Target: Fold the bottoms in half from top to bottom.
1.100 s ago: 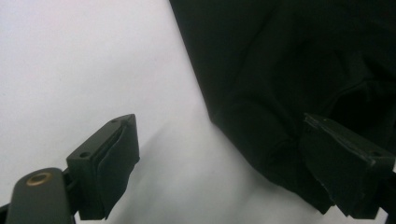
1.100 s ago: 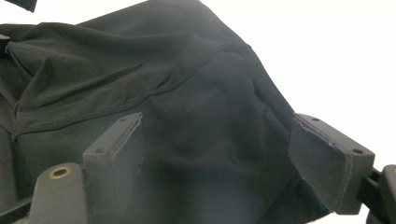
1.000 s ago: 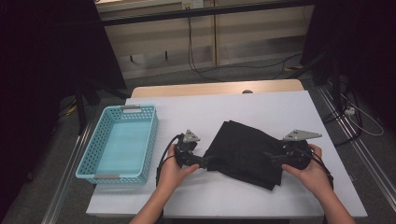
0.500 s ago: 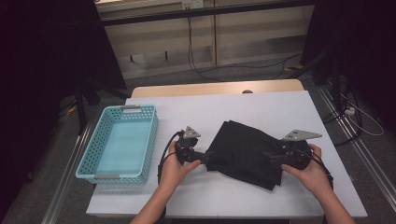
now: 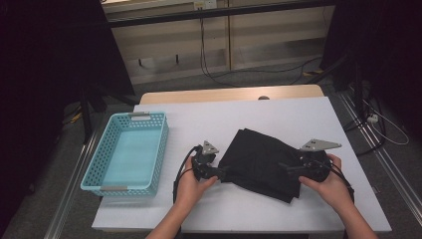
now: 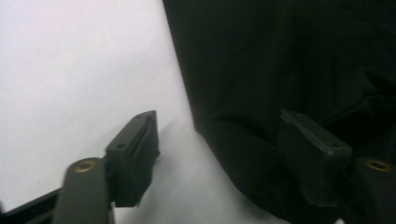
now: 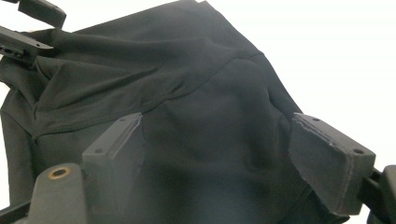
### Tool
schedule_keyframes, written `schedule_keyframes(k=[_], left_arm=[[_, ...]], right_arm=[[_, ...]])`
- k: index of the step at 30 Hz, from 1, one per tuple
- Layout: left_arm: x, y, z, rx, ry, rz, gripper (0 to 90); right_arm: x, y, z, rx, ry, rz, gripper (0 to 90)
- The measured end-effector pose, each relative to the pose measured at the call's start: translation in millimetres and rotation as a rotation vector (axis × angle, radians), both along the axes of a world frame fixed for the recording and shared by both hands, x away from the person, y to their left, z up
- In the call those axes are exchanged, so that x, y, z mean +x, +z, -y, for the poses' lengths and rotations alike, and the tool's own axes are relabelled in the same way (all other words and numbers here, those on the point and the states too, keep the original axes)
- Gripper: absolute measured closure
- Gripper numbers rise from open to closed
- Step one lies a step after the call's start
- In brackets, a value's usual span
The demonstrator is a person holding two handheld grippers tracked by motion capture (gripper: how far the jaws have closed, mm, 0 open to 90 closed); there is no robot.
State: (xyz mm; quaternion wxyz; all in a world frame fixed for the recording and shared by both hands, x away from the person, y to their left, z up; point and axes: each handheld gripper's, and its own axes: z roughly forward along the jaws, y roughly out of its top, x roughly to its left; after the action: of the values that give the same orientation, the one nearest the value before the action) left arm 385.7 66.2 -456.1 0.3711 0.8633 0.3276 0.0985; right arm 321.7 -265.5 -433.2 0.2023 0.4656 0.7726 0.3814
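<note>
There is one black cloth (image 5: 263, 162) on one white surface (image 5: 278, 117). There is one blue basket (image 5: 130, 152). There are two hand-held grippers, the left (image 5: 225, 171) and the right (image 5: 284, 167).

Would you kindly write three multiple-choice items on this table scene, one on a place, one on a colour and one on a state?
1. Where does the basket stand?
A. left of the black cloth
B. on the black cloth
C. right of the black cloth

2. What colour is the basket?
A. red
B. light blue
C. yellow

3. How does the left claw meet the black cloth?
A. clamped shut on a lifted fold
B. open, one jaw on the bare table, one over the cloth's edge
C. far off, inside the basket

Answers: 1 A, the high view shows the basket at the table's left; 2 B, its mesh is light blue; 3 B, the left gripper view shows its jaws, just closing, astride the cloth's edge.
</note>
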Motion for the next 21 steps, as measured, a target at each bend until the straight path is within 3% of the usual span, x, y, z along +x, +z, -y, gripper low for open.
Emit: schedule_keyframes(k=[9,21], left_arm=[[-3.5,0.8,1.9,0.007,0.01,-0.022,35.7],[-7.3,5.8,5.4,0.016,0.014,-0.077,55.7]], right_arm=[[0.1,-0.7,1.5,0.0,-0.003,-0.002,17.9],[0.3,-1.3,1.7,0.0,-0.003,-0.004,17.9]])
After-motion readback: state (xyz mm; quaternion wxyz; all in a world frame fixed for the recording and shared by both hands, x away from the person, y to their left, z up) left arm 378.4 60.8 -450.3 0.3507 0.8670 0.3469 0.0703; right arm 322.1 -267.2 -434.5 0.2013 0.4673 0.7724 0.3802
